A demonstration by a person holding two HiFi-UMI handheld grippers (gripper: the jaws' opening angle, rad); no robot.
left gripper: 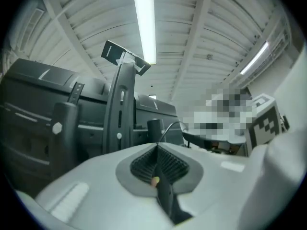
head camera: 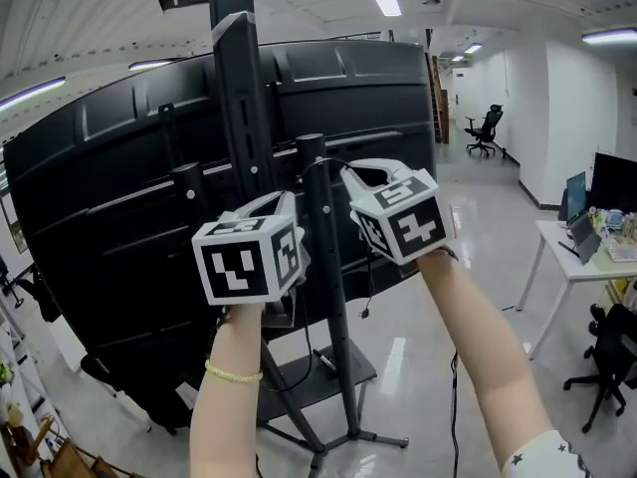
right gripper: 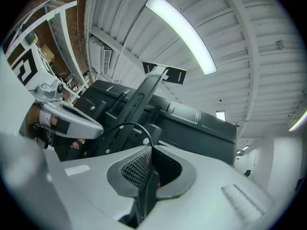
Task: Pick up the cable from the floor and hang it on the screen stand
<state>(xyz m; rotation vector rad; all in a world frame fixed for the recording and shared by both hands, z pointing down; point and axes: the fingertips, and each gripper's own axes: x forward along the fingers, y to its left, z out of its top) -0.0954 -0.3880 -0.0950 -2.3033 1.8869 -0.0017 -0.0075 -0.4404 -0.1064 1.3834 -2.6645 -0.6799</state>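
By stand, left gripper, right gripper clamp cable

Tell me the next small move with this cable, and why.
Probably lower both grippers a little so the cable settles onto the stand's post. The left gripper and right gripper are each shut on the cable, one on either side of the post, with the span arching near its top.
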